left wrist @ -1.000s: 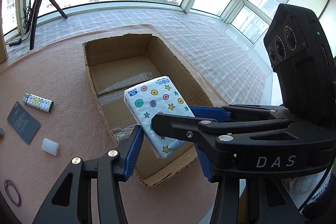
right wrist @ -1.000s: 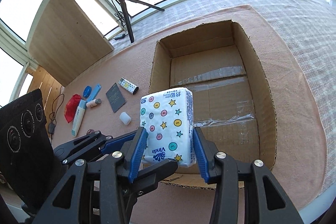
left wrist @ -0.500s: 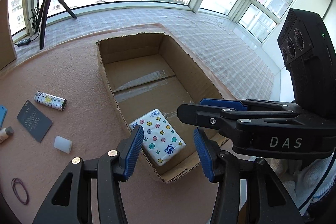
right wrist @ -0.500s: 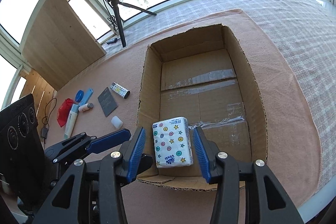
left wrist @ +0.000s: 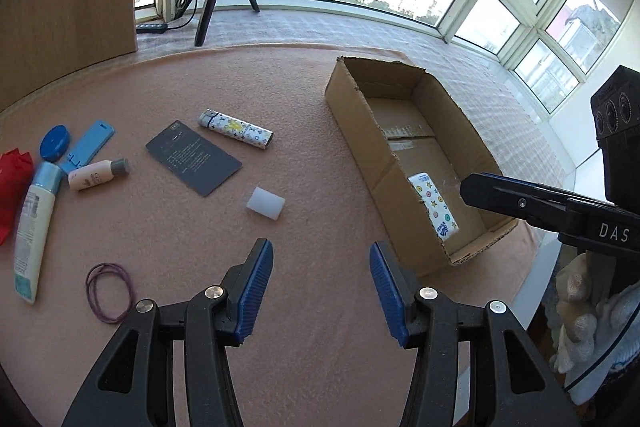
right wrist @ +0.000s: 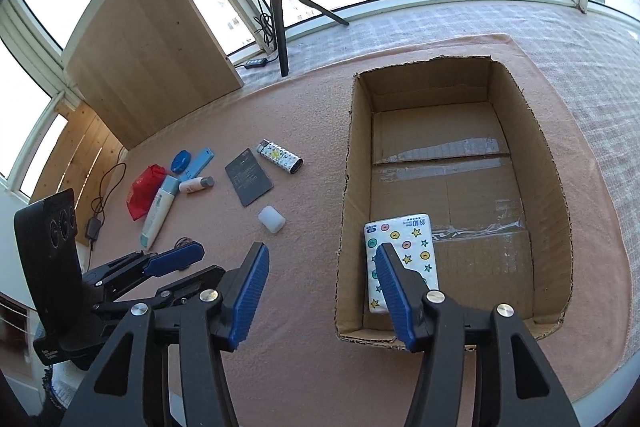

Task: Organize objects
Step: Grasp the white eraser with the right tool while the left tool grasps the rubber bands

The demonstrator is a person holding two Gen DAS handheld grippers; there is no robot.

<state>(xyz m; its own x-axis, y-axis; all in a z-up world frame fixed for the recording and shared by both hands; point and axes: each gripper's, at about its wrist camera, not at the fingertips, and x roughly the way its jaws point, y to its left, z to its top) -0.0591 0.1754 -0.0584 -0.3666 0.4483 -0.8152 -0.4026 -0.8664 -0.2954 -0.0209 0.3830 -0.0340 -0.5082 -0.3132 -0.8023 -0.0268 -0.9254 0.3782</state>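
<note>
Pink felt-like cloth covers the bench, and the loose things lie spread over its left half. Farthest left is a red pouch, with a tall white tube capped in pale blue touching its edge. Near them sit a round blue lid, a flat light-blue tag and a small pink bottle lying on its side. A loop of purple rubber band rests nearer the camera. Further right come a dark card, a patterned lighter just beyond it, and a small white cap lying apart from both.

At the centre, the left claw hangs above bare cloth with its blue pads spread wide and nothing between them.

Right of it stands the open cardboard box. The tissue pack, white with coloured dots and stars, lies flat on the box floor in the near left corner, against the left wall. The right claw hovers over the box's near left edge, its pads wide apart and gripping nothing; one pad overlaps the pack in the right wrist view, though whether it touches cannot be told.

Behind, a ring light on a tripod stands by the window, beside a wooden panel.
</note>
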